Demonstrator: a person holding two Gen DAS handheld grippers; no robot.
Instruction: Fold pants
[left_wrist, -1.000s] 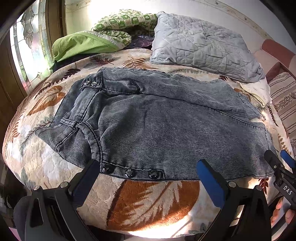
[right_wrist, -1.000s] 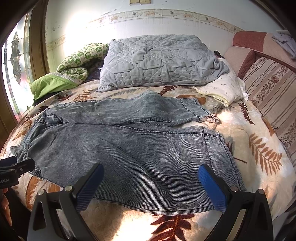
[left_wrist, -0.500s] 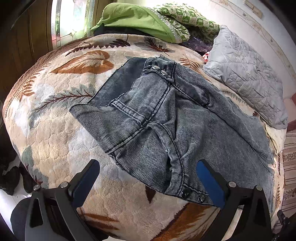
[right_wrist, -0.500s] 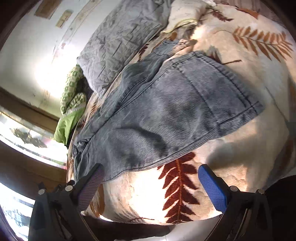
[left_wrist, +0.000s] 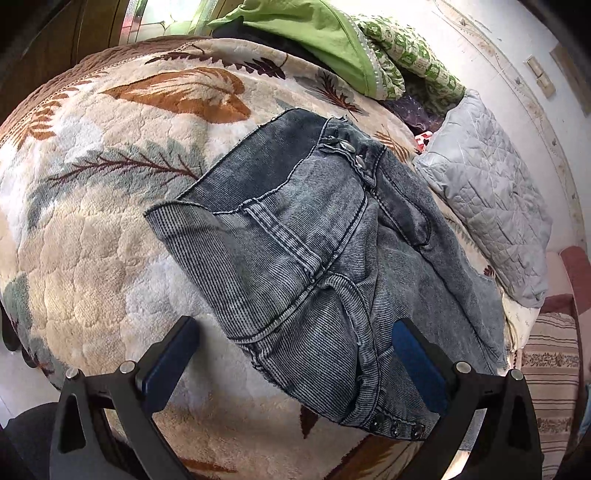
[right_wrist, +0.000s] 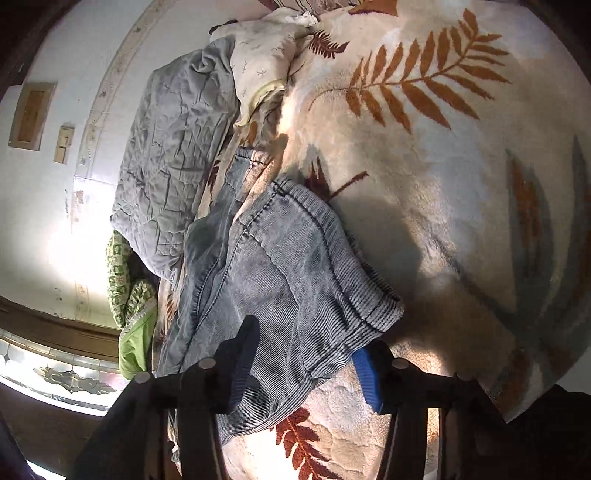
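Grey denim pants (left_wrist: 314, 240) lie spread on a leaf-patterned blanket (left_wrist: 92, 229) on a bed. In the left wrist view the waistband end with its metal buttons (left_wrist: 395, 428) lies between the fingers of my left gripper (left_wrist: 295, 363), which is open wide just above the cloth. In the right wrist view the hem of one pant leg (right_wrist: 303, 280) lies between the fingers of my right gripper (right_wrist: 306, 363). The jaws are narrowed around the hem fabric but a gap still shows.
A grey quilted pillow (left_wrist: 487, 192) and green bedding (left_wrist: 332, 40) lie at the head of the bed. A striped cushion (left_wrist: 550, 376) is at the right. A window (right_wrist: 55, 373) and wooden frame border the bed's far side.
Both grippers have dropped close to the pants. The left has moved in over the waistband. The right has rolled sideways, and its jaws have narrowed around the leg hem.
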